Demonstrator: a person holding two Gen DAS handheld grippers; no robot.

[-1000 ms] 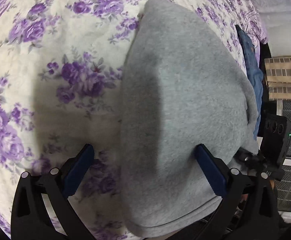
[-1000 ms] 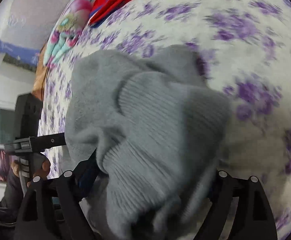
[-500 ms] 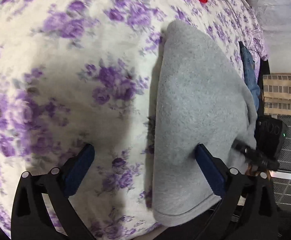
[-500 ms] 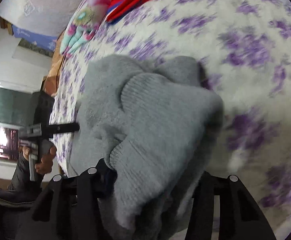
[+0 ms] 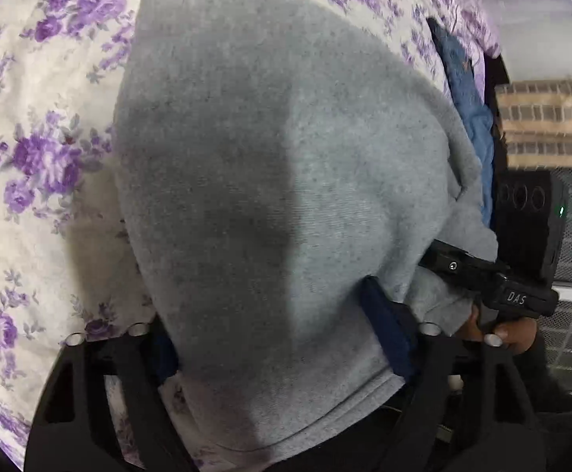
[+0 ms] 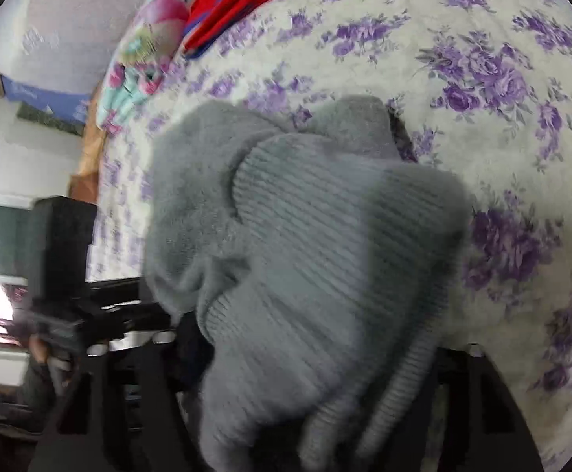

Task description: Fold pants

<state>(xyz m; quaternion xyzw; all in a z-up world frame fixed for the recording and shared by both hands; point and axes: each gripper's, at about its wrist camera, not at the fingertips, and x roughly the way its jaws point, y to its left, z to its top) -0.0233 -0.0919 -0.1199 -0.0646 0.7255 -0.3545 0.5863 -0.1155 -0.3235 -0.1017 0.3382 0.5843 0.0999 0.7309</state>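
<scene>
Both my jaws clenched on the grey sweatpants [image 5: 286, 181]: left gripper [image 5: 282, 338] pinches the smooth edge, right gripper [image 6: 317, 358] the ribbed cuff [image 6: 325, 244], bunched ahead over the floral bed [image 6: 502, 59], likely carrying one fold across.

The only readable lettering is "DAS", in pale capitals on the black body of the right gripper [image 5: 521, 298] as the left wrist view shows it, just past the edge of the grey pants [image 5: 286, 196]. The right wrist view is blurred and shows no text that can be read.
</scene>
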